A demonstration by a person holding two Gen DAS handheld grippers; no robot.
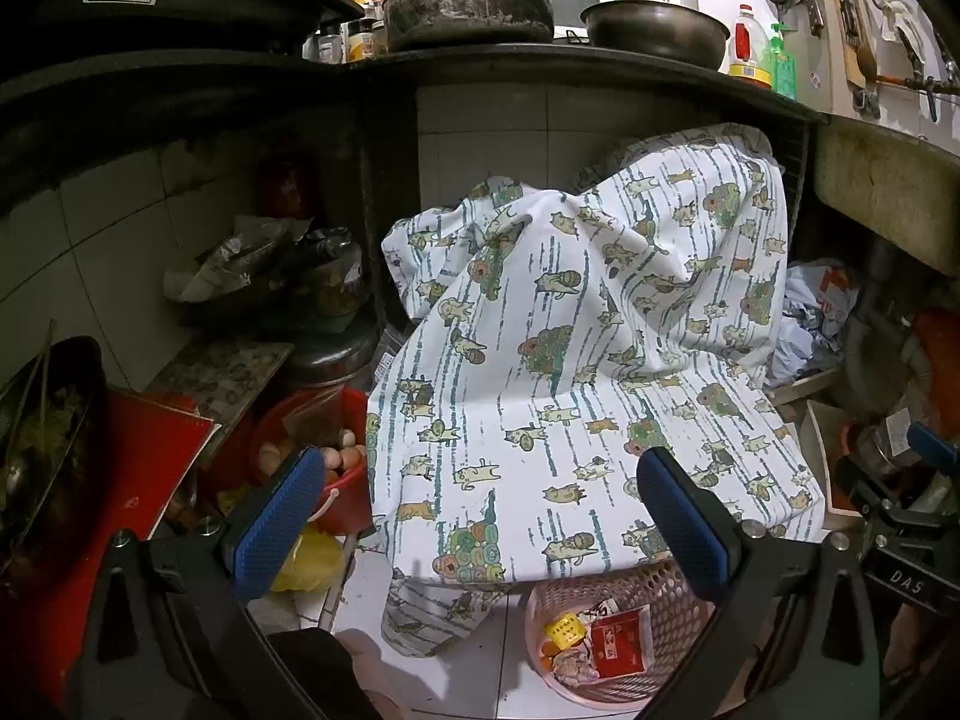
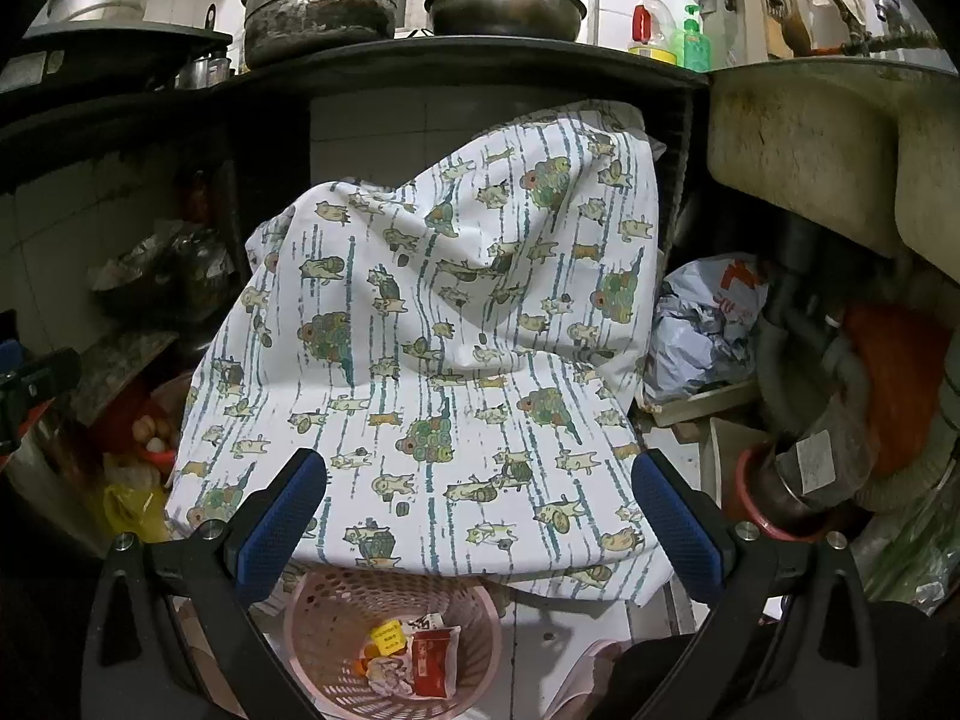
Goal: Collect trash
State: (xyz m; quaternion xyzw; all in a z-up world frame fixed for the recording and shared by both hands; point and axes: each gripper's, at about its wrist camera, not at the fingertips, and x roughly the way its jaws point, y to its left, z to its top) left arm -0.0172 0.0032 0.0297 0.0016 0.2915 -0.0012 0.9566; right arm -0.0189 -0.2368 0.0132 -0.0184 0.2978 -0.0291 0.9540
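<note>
A pink mesh wastebasket point(image 1: 672, 606) point(image 2: 336, 606) stands on the white floor tiles below both grippers. It holds a red packet point(image 1: 621, 642) point(image 2: 433, 660), a yellow label piece point(image 1: 564, 629) point(image 2: 387, 639) and other wrappers. My left gripper point(image 1: 480, 516) is open, with nothing between its blue pads; the basket lies low right of it. My right gripper point(image 2: 480, 516) is open and empty too, above the basket. Behind both hangs a white cloth with cat prints point(image 1: 576, 360) point(image 2: 432, 330), its lower edge draped over the basket's far rim.
A dark counter point(image 1: 540, 69) point(image 2: 480, 69) overhead carries pots, bowls and bottles. Left: a red tub of eggs point(image 1: 336, 462), a yellow bag point(image 1: 312, 558), a red board point(image 1: 150, 468). Right: a crumpled plastic bag point(image 2: 702, 324), drain pipes point(image 2: 840, 420) under a sink point(image 2: 798, 144).
</note>
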